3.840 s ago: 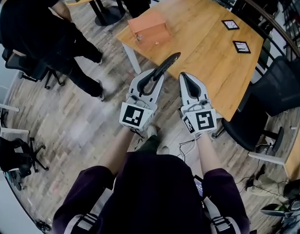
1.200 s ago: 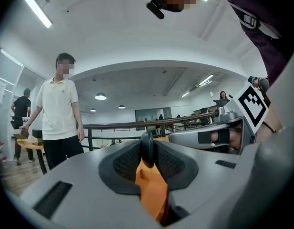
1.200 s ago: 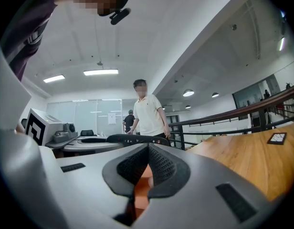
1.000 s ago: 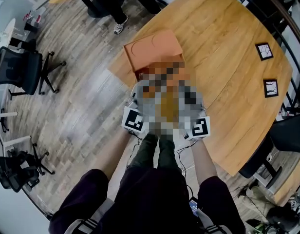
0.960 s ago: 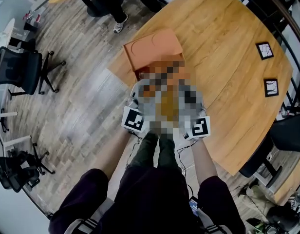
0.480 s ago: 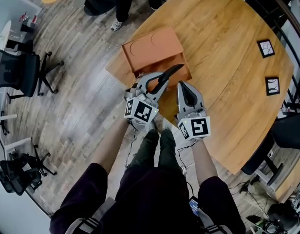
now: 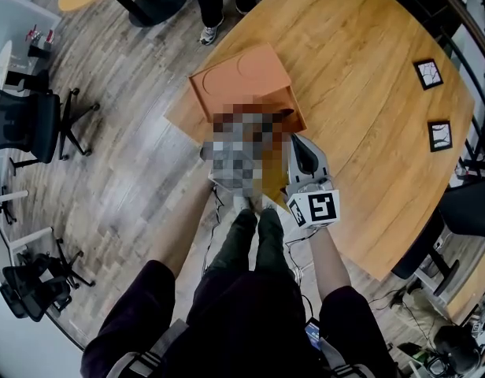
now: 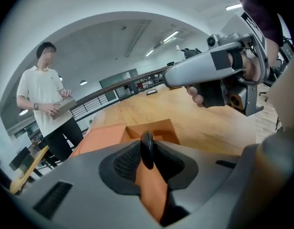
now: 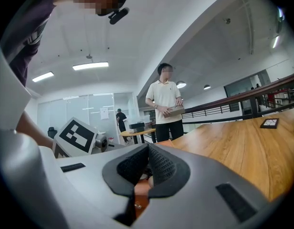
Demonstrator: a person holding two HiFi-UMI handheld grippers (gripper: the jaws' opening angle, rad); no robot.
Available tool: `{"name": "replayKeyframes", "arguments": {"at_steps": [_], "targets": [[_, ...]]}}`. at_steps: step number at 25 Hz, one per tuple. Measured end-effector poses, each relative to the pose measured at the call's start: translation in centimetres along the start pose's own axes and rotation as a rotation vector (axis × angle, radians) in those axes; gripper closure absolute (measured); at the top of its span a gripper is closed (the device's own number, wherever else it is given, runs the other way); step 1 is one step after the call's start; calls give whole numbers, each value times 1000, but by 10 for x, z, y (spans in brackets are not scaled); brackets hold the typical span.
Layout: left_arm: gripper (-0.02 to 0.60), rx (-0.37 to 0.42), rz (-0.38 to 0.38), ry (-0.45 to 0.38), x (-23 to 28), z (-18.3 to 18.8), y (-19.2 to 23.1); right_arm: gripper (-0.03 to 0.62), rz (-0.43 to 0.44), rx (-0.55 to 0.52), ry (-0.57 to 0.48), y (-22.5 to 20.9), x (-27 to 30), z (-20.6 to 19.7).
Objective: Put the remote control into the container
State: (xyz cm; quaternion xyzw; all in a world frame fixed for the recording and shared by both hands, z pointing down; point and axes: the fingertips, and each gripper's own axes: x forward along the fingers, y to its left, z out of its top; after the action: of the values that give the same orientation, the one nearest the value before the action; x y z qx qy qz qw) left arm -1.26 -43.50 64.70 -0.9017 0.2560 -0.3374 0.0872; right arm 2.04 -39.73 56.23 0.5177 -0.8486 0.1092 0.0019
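An orange container stands open at the near corner of the wooden table, its lid laid back. In the left gripper view my left gripper is shut on the black remote control, seen edge-on, and points at the container's open compartment. In the head view a mosaic patch hides the left gripper; only the remote's dark tip shows, over the container's near wall. My right gripper is shut with nothing in it, just right of the remote and near the container's right corner.
Two black-framed square cards lie on the table's far right. A person holding a flat object stands beyond the table. Office chairs stand on the wood floor at left. A black chair is at the right.
Over the last seconds I have come up to the table. Since half a second ago both grippers moved forward; the remote's tip now reaches the container's opening.
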Motion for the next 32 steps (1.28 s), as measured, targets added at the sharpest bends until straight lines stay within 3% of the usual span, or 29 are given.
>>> {"name": "replayKeyframes", "arguments": {"at_steps": [5, 19, 27, 32], "targets": [[492, -18, 18, 19, 4, -3, 3, 577, -3, -1, -3, -7, -1, -1], [485, -25, 78, -31, -9, 9, 4, 577, -4, 3, -14, -8, -7, 5], [489, -207, 150, -152, -30, 29, 16, 577, -1, -10, -17, -4, -10, 10], [525, -328, 212, -268, -64, 66, 24, 577, 12, -30, -30, 5, -14, 31]]}}
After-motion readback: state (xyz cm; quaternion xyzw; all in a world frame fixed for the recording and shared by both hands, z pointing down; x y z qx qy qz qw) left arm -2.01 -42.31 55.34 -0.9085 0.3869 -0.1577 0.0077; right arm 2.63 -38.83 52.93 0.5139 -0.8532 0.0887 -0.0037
